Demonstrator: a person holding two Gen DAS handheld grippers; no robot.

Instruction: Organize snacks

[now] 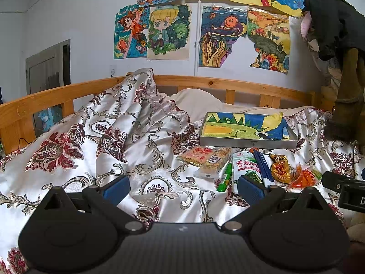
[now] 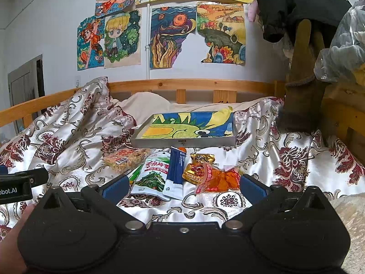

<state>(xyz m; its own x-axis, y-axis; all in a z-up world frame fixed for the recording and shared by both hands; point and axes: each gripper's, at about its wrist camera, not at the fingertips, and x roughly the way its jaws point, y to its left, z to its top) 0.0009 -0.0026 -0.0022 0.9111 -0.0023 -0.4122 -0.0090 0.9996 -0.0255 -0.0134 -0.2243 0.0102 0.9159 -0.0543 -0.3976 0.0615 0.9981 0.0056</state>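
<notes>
Both tongs hang with jaws wide apart: left gripper [image 1: 182, 187], right gripper [image 2: 183, 186], each empty over the glossy patterned bedspread [image 1: 68, 137]. Crinkly snack packets [image 2: 168, 171] lie clustered just before the shallow metal tray [image 2: 184, 142].

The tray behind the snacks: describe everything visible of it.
The tray is shallow, rectangular and grey, metal by its look, with a small label on its front wall. A colourful crayon drawing lines its floor. It rests slightly tilted on the patterned bedspread, holding no snacks; the packets lie just in front.
</notes>
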